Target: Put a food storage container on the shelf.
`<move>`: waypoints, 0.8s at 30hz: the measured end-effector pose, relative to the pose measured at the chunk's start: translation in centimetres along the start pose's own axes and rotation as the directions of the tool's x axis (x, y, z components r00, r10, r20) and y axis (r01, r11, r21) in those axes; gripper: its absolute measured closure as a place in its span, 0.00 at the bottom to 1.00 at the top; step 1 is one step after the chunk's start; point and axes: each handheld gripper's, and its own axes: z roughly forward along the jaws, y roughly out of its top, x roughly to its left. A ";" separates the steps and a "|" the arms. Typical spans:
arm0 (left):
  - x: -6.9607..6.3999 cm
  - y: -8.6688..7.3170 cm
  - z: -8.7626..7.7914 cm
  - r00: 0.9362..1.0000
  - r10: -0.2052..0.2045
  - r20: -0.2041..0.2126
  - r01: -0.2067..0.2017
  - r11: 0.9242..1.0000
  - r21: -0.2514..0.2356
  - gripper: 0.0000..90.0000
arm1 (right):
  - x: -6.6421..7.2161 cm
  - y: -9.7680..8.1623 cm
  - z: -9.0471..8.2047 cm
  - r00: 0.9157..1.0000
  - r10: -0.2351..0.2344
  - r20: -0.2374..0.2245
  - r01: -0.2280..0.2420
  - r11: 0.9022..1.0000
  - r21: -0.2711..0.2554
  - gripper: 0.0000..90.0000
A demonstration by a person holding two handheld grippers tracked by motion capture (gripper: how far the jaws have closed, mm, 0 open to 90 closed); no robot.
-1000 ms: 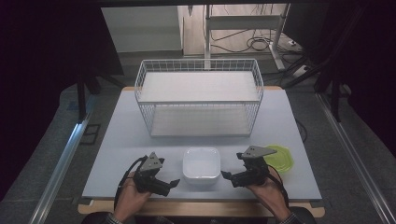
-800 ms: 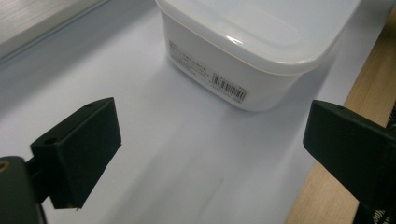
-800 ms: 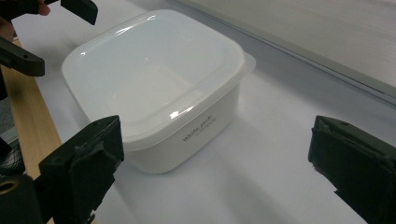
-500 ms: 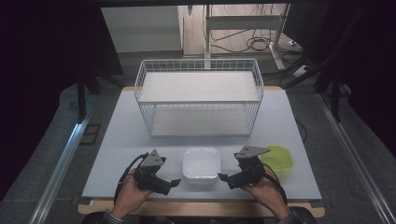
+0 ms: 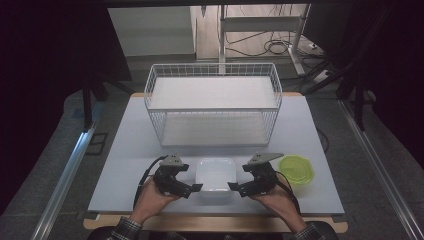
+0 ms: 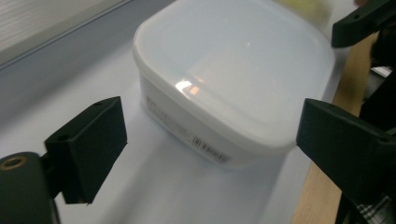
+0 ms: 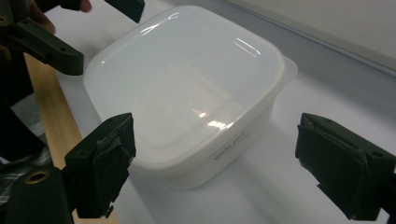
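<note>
A white plastic container (image 5: 215, 173) with a translucent lid stands near the table's front edge. My left gripper (image 5: 192, 178) is at its left side and my right gripper (image 5: 239, 177) at its right side, both pointing inward at it. In the left gripper view, the container (image 6: 233, 70) lies between and just ahead of the left gripper's (image 6: 215, 119) spread jaws. In the right gripper view, the right gripper (image 7: 219, 135) straddles a corner of the container (image 7: 187, 84). Both pairs of jaws have just been closing a little, with no pad pressing on the container.
A white wire basket (image 5: 212, 102) stands behind the container across the table's middle. A green lid-like dish (image 5: 296, 169) lies right of my right hand. The table's wooden front edge (image 7: 46, 107) runs close to the container.
My left gripper has moved right, closer to the container. My right gripper has edged slightly left toward it. The container has not moved.
</note>
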 end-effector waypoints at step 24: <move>-1.3 0.3 0.0 0.996 -0.079 0.042 0.076 0.995 0.058 0.34 | 0.7 0.6 -0.1 0.992 0.127 -0.021 -0.126 0.990 0.060 0.55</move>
